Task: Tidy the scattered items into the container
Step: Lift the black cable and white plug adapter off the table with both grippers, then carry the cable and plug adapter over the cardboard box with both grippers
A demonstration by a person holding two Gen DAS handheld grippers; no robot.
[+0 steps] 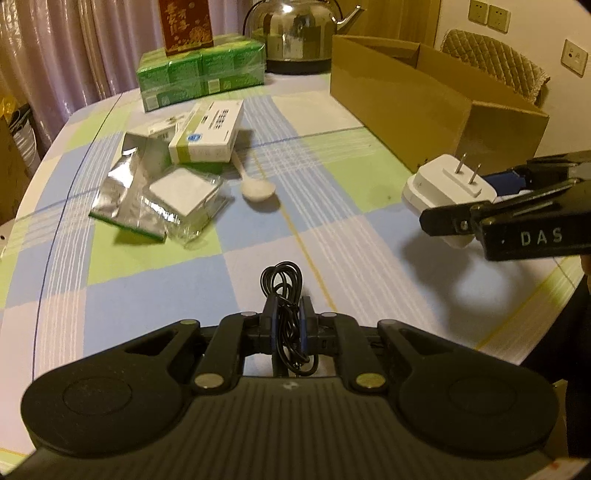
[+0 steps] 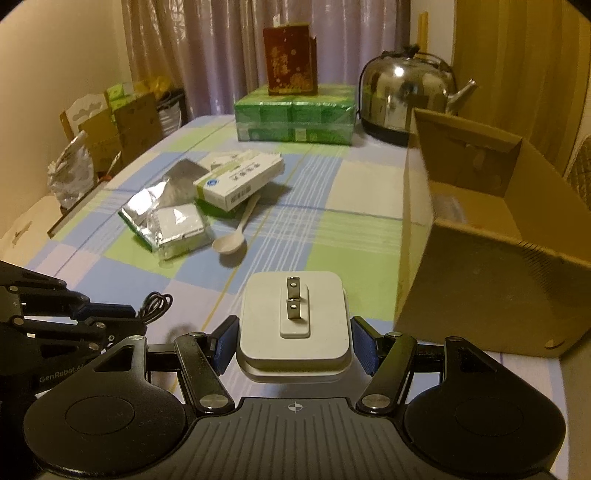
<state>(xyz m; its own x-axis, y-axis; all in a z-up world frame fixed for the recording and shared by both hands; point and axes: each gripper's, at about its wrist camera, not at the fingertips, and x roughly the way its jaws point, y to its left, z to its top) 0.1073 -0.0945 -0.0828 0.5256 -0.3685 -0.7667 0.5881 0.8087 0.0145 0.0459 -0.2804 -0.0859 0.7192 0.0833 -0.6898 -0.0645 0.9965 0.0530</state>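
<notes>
My left gripper [image 1: 288,317] is shut on a coiled black cable [image 1: 282,280] and holds it above the table; it also shows in the right wrist view [image 2: 155,306]. My right gripper [image 2: 293,341] is shut on a white plug adapter [image 2: 293,321], prongs up, near the open cardboard box [image 2: 480,229]. The adapter [image 1: 447,184] also shows in the left wrist view, in front of the box [image 1: 424,96]. A white medicine box [image 1: 208,129], foil packets [image 1: 129,188] and a white spoon [image 1: 255,184] lie scattered on the checked tablecloth.
A green tissue pack [image 1: 199,74] with a red box [image 1: 186,26] on top and a steel kettle [image 1: 295,33] stand at the table's far end. A chair [image 1: 495,59] is behind the box. Cartons and bags [image 2: 110,125] stand left of the table.
</notes>
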